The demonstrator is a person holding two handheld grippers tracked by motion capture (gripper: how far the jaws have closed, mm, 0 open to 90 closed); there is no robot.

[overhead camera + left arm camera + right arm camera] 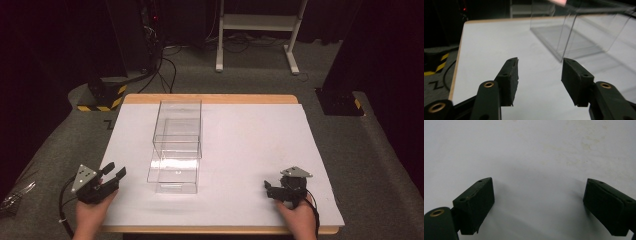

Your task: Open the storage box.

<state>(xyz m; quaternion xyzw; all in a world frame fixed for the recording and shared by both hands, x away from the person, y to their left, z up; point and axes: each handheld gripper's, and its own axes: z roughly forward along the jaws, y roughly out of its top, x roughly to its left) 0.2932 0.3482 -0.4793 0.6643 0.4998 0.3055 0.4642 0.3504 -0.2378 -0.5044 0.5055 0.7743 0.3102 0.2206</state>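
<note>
Your left gripper and right gripper, jaws spread and empty; clear plastic boxes untouched, all work remaining.

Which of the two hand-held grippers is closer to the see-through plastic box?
Left. The left gripper sits just off the clear box's near left corner, jaws open toward it. The right gripper rests farther away on the white table, to the box's right.
</note>
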